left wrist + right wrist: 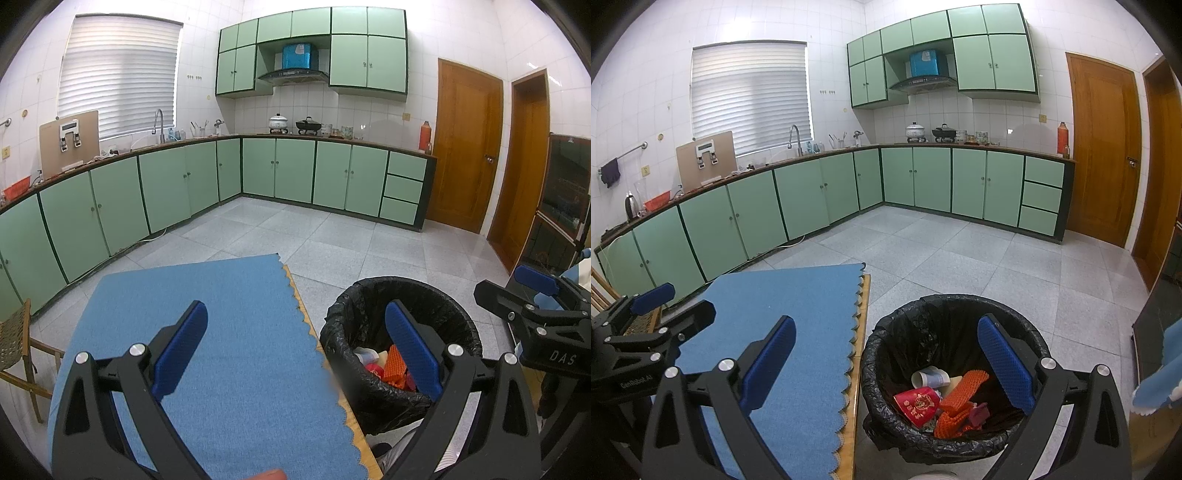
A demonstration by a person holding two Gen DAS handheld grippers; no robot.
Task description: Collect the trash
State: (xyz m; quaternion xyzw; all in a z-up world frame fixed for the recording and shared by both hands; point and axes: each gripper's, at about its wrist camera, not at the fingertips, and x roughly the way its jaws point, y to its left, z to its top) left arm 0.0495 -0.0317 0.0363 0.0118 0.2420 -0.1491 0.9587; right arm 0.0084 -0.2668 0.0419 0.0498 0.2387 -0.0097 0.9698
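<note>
Trash sits already in the black-lined bin [955, 373] on the floor, just right of the tabletop [860, 354]: a red packet [916, 405], orange mesh [962, 393] and a white cup [930, 377] lie at its bottom. I see my right tool [886, 369] held above that bin with its blue pads wide apart and nothing between them. My left tool [295, 350] is likewise spread apart and empty, straddling the edge where the blue cloth [221, 332] ends and the bin begins. The cloth covers the tabletop and looks bare. A woven chair [16, 343] stands at the near left. Beyond, grey floor tiles [960, 258] run clear to the green cabinets [923, 181], with pots [916, 131] on the far counter and a wooden door [1104, 147] at far right.
</note>
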